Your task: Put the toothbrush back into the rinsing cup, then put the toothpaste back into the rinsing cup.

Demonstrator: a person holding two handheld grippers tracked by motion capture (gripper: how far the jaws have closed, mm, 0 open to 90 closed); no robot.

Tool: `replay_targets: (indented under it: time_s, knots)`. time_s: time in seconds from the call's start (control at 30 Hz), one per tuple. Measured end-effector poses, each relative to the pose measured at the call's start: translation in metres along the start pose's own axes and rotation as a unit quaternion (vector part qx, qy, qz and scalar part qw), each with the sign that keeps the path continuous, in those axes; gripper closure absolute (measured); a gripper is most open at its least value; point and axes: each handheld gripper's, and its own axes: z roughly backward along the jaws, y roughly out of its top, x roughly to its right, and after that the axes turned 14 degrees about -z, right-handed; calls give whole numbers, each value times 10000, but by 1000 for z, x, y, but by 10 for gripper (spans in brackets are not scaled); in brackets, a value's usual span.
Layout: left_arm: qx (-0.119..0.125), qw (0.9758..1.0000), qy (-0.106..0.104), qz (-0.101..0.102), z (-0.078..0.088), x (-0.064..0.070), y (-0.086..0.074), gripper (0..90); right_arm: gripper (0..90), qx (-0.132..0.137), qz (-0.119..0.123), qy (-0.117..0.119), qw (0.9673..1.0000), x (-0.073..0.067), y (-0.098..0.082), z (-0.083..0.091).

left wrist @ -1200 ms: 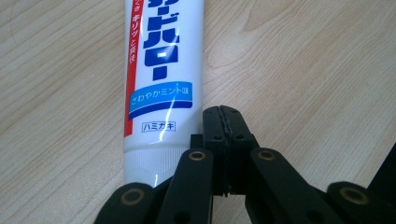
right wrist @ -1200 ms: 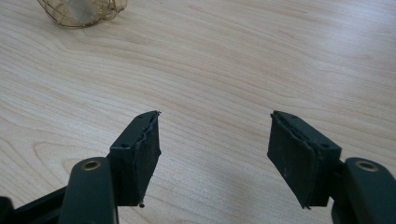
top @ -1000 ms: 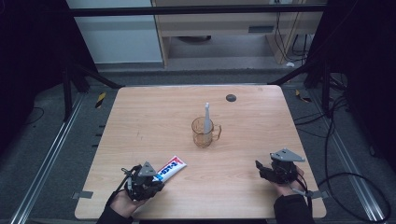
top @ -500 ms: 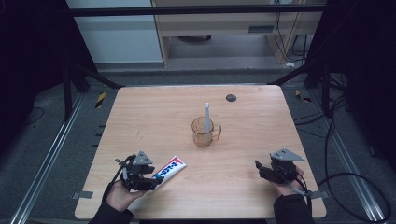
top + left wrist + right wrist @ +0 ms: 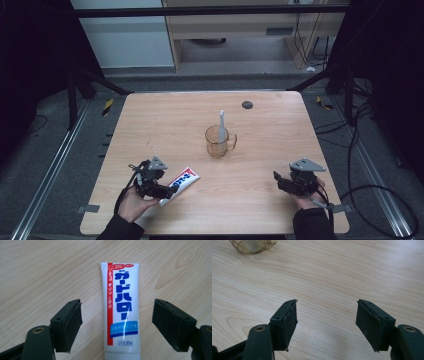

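A white toothpaste tube (image 5: 181, 183) with blue and red print lies flat on the wooden table (image 5: 165, 120) near its front left. My left gripper (image 5: 161, 190) is at the tube's near end; its jaws have just been opening and now stand wide apart, with the tube (image 5: 122, 315) between them and clear of both pads. A clear amber mug (image 5: 218, 141) stands mid-table with a white toothbrush (image 5: 221, 125) upright inside. My right gripper (image 5: 279, 181) rests at the front right, open, its jaws (image 5: 325, 325) over bare wood.
A small dark round mark (image 5: 247, 104) sits near the table's far edge. The mug's base (image 5: 252, 246) shows at the top left of the right gripper view. Metal rails and cables run along the floor on both sides.
My left gripper has slid back toward the front left along the tube and its jaws have spread off it. The tube stays flat on the table. The right gripper has not moved.
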Motion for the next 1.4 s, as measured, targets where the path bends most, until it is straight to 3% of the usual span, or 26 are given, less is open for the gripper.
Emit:
replay_targets:
  time_s: [0.23,0.7,0.9,1.1,1.4]
  knots:
    - [-123,9999,-6,-18,-8,-4,3,180,331,1,-6,-21,10000,0,0,-1]
    - [-348,9993,-120,-16,-24,-9,9,192,332,-20,33,-17,10000,1,1,-3]
    - [-445,9988,-137,-154,-30,-5,16,197,332,-31,36,-8,10000,0,1,-3]
    - [-625,9975,-148,-297,-35,-2,22,206,332,-32,38,0,10000,1,1,-2]
    - [-876,9955,-193,-301,-45,-4,23,212,332,-48,29,55,10000,1,0,-3]
